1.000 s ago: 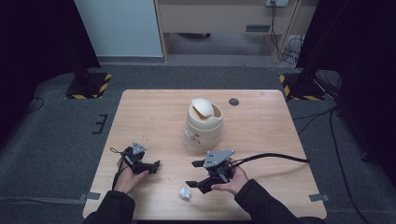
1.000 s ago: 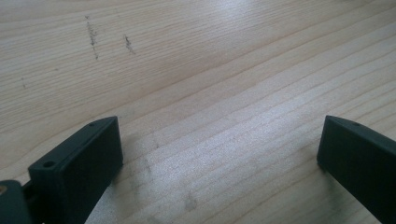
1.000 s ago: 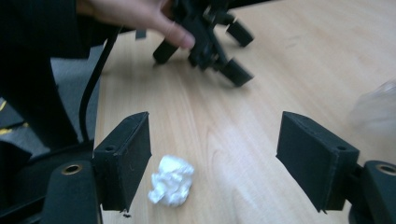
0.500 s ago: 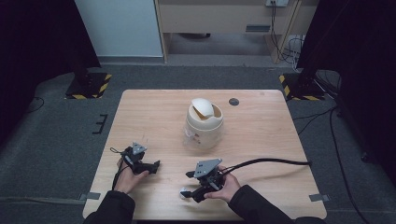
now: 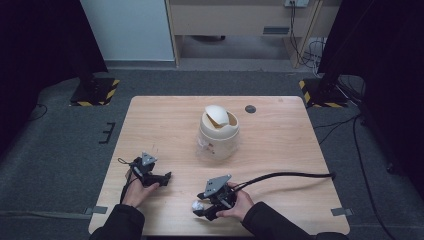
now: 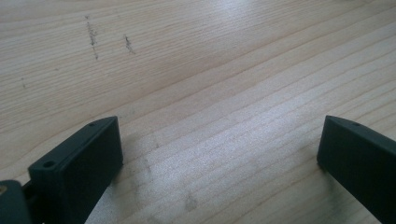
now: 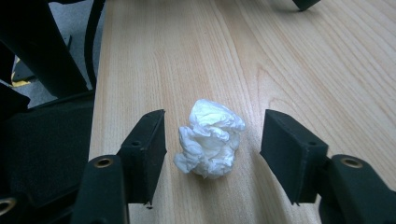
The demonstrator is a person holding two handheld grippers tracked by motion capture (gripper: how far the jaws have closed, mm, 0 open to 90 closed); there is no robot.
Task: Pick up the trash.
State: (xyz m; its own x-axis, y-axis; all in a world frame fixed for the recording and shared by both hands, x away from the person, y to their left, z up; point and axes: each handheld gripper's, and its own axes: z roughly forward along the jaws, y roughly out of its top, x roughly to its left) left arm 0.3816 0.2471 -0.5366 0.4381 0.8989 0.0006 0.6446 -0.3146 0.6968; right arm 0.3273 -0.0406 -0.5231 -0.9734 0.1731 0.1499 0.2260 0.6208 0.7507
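One tissue wad (image 7: pixel 210 138), one bin (image 5: pixel 218 131), two tools; wad is sitting white, crumpled, roughly round on the wood-grain tabletop (image 5: pixel 280 150) near its front edge; right tool (image 7: pixel 212 140) is bracketing it, jaws just closing, gaps both sides; left tool (image 6: pixel 219 144) is gaping over bare wood.

A small wad of white tissue (image 7: pixel 210 138), crumpled into a loose, creased ball, sits on the pale wooden surface (image 5: pixel 280 150) close to its near edge. It lies squarely between the right gripper (image 7: pixel 212 140)'s two black jaws, a gap on each side, untouched.
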